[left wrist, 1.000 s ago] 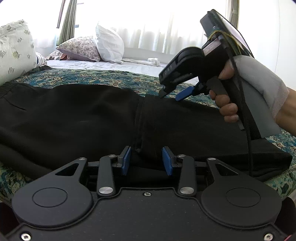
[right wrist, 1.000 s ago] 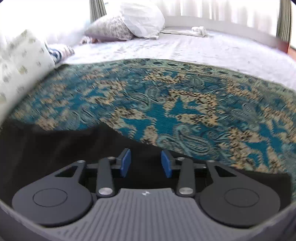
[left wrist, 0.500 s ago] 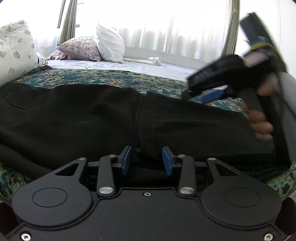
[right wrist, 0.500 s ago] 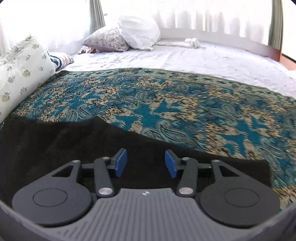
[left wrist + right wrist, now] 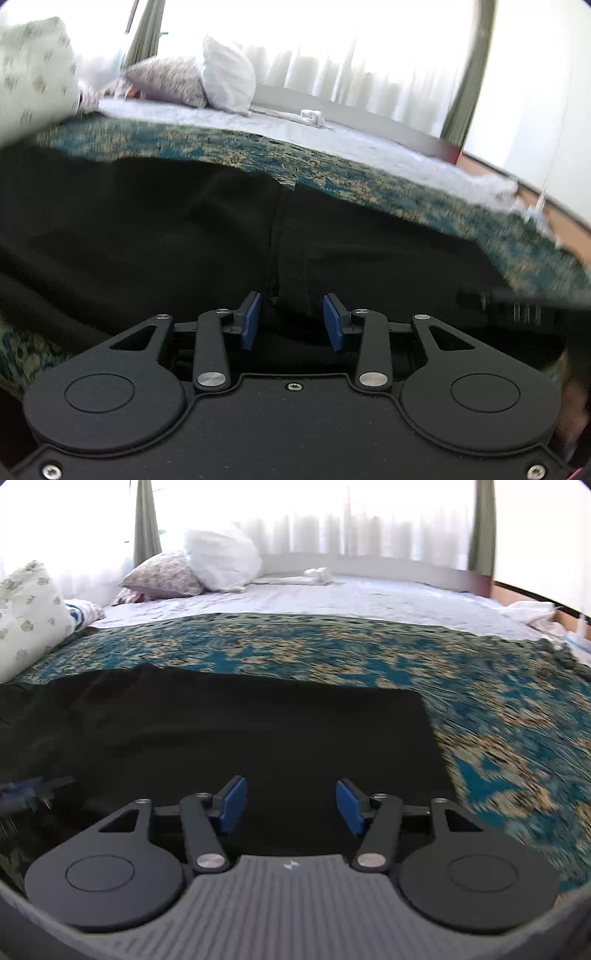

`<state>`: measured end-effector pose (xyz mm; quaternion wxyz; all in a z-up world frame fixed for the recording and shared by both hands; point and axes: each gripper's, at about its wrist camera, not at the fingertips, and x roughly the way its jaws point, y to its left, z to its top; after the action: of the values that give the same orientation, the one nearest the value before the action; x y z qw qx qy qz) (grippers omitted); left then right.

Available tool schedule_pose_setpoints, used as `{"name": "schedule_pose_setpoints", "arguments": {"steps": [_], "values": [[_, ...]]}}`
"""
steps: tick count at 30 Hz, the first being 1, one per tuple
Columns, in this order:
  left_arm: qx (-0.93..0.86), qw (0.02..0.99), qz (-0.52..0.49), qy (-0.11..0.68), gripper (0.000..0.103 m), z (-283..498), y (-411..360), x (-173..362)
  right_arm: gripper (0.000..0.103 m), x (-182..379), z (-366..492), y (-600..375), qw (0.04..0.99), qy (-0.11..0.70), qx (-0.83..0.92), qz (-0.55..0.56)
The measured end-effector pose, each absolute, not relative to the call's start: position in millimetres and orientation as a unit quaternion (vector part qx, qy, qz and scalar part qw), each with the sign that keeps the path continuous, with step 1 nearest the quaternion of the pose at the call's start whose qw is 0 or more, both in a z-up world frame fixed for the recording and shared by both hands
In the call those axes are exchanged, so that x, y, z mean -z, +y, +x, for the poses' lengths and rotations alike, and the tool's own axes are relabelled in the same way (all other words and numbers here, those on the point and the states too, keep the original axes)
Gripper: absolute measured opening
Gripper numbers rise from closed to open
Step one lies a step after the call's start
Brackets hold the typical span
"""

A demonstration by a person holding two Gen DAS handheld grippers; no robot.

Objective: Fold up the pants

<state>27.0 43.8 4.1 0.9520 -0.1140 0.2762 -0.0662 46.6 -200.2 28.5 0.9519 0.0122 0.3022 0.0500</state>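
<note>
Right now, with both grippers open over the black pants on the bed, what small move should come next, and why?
Probably ease the right gripper down onto the near edge of the black fabric pants and close. Its jaws stand open with nothing between them, the cloth's squared end lies flat just ahead on the teal patterned bedspread, and the left gripper is also open over the overlapping edge, so nothing is gripped yet.

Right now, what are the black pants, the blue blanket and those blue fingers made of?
Pants: soft matte black cloth, maybe cotton knit; it sags in folds and shows a stitched seam.
Blanket: woven fabric, teal and tan paisley, with no shine.
Fingers: blue pads that look like rubber or plastic, smooth and dull, on black arms that seem to be plastic with metal pins. I can't be sure.
</note>
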Motion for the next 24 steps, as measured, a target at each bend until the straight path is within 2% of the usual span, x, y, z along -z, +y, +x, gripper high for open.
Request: {"name": "schedule_pose_setpoints", "arguments": {"steps": [8,14,16,19,20,24], "values": [[0.076,0.944,-0.149,0.285,0.048,26.4,61.1,-7.2,0.076,-16.8,16.3,-204.2,0.960,0.277,-0.032,-0.013],[0.085,0.939,-0.159,0.294,0.049,41.3,49.8,-3.9,0.078,-11.5,8.7,-198.1,0.963,0.265,-0.031,-0.027],[0.073,0.939,-0.159,0.295,0.023,44.6,46.6,-5.3,0.078,-11.3,8.4,-199.6,0.964,0.264,-0.031,-0.022],[0.070,0.938,-0.171,0.293,0.017,39.5,48.6,-12.0,0.080,-11.1,5.4,-203.5,0.964,0.263,-0.032,-0.018],[0.067,0.942,-0.160,0.289,0.008,36.3,47.8,-15.4,0.080,-10.7,4.1,-204.5,0.964,0.263,-0.030,-0.018],[0.064,0.940,-0.141,0.304,0.010,26.7,49.2,-13.6,0.081,-10.1,-2.9,-208.5,0.965,0.260,-0.027,-0.021]]}}
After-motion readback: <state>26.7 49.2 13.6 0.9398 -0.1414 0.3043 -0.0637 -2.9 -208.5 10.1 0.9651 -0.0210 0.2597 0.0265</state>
